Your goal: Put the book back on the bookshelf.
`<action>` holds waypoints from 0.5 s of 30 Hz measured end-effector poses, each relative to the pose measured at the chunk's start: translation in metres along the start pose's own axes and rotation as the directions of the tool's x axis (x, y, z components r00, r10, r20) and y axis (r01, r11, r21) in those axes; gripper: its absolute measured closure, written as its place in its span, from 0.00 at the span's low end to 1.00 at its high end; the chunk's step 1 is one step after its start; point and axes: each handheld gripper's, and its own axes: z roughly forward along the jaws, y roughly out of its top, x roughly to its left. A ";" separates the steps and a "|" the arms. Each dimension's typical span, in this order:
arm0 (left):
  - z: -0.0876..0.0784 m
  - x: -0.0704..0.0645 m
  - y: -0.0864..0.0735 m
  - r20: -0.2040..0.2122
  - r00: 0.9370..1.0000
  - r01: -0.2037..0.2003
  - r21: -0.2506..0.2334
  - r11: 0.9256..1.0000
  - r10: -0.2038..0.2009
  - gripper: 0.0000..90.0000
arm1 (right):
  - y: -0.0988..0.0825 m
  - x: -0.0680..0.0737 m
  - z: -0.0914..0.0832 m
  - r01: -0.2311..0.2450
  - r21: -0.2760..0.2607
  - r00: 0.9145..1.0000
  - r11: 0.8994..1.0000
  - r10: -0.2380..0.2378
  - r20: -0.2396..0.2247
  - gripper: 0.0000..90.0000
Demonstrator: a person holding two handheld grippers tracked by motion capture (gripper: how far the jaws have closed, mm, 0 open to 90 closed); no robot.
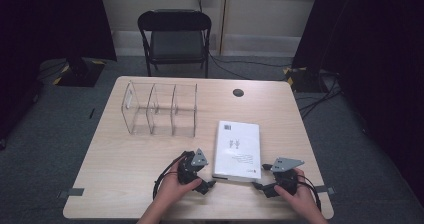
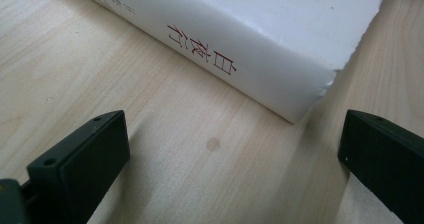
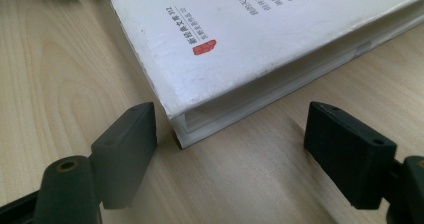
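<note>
Near the table's (image 1: 125, 184) front edge lay a white hardcover book (image 1: 237, 149) flat, short of the clear acrylic divider rack (image 1: 160, 109), flanked by left gripper (image 1: 207, 185) and right gripper (image 1: 260, 185), both spread wide at its near corners, apparently for lifting.

A clear divided rack (image 1: 159, 109) stands on the table (image 1: 125, 154), a black chair (image 1: 174, 39) beyond.

Looks like a lab or recording room. Black curtains (image 1: 55, 19) hang on both sides, cables (image 1: 240, 64) run over grey carpet, and a lone wooden bench (image 1: 125, 164) faces a folding chair (image 1: 175, 36).
</note>
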 end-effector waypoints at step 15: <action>0.002 -0.004 0.005 0.008 1.000 -0.003 0.022 1.000 0.002 0.00 | 0.002 0.004 0.003 -0.005 0.013 1.000 1.000 0.005 0.003 0.16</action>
